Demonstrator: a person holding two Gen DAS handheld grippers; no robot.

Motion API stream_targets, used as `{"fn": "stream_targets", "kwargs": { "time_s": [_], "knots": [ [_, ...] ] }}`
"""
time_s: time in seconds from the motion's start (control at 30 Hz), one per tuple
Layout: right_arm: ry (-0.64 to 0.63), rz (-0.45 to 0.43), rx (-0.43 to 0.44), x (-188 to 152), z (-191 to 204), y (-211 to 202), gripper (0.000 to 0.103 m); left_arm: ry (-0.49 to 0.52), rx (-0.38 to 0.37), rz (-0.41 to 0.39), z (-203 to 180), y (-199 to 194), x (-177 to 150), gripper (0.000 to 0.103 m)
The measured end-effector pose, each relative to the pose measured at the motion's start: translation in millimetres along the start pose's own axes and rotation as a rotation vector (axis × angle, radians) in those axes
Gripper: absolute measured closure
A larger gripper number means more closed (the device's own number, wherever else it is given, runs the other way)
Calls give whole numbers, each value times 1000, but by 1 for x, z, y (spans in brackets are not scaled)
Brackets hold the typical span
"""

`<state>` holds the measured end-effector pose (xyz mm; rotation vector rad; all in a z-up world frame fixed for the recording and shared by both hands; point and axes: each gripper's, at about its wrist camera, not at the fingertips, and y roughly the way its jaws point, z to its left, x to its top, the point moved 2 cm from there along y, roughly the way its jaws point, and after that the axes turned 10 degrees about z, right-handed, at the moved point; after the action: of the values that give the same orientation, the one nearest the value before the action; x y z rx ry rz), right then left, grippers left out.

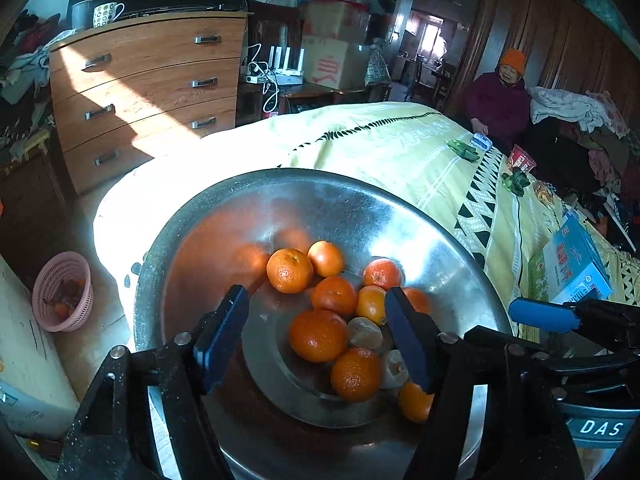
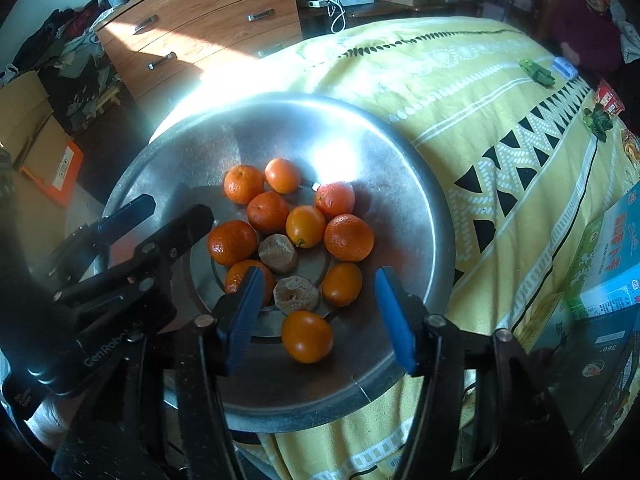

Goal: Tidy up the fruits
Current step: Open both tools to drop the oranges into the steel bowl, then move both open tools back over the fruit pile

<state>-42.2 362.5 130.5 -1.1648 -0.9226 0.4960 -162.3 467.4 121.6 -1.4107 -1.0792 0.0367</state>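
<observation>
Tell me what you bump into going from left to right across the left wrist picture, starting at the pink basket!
Pink basket → metal bowl with the oranges → blue book.

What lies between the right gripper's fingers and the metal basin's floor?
In the right wrist view, one orange fruit lies loose between the open right gripper; otherwise bare metal basin.

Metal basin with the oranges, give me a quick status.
Both jaws open, holding nothing. Left gripper and right gripper over the basin. Oranges loose inside. Two brown pieces among them.
</observation>
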Motion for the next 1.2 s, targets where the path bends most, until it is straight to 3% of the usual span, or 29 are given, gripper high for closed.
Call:
{"fn": "stream_targets", "kwargs": {
  "time_s": [0.2,0.43,0.63,0.73,0.87,0.97,1.13,1.2],
  "knots": [
    [-30,-90,-50,-12,5,-39,38,14,-11,-38,-12,-21,4,31],
    [-56,-210,-166,-33,3,-88,36,58,-49,-94,-44,-55,5,31],
    [-7,-267,-209,-59,-23,-121,33,138,-104,-143,-95,-89,-1,31],
    [29,-299,-226,-82,-44,-140,32,196,-163,-167,-134,-103,-11,26],
    [116,-372,-221,-139,-93,-180,32,341,-298,-175,-208,-119,-41,24],
    [238,-401,-242,-202,-152,-208,32,448,-400,-134,-267,-119,-72,24],
    [519,-320,-353,-319,-258,-224,33,552,-477,-29,-336,-96,-123,24],
    [621,-294,-359,-358,-287,-219,40,590,-494,23,-358,-83,-143,24]
  ]
}}
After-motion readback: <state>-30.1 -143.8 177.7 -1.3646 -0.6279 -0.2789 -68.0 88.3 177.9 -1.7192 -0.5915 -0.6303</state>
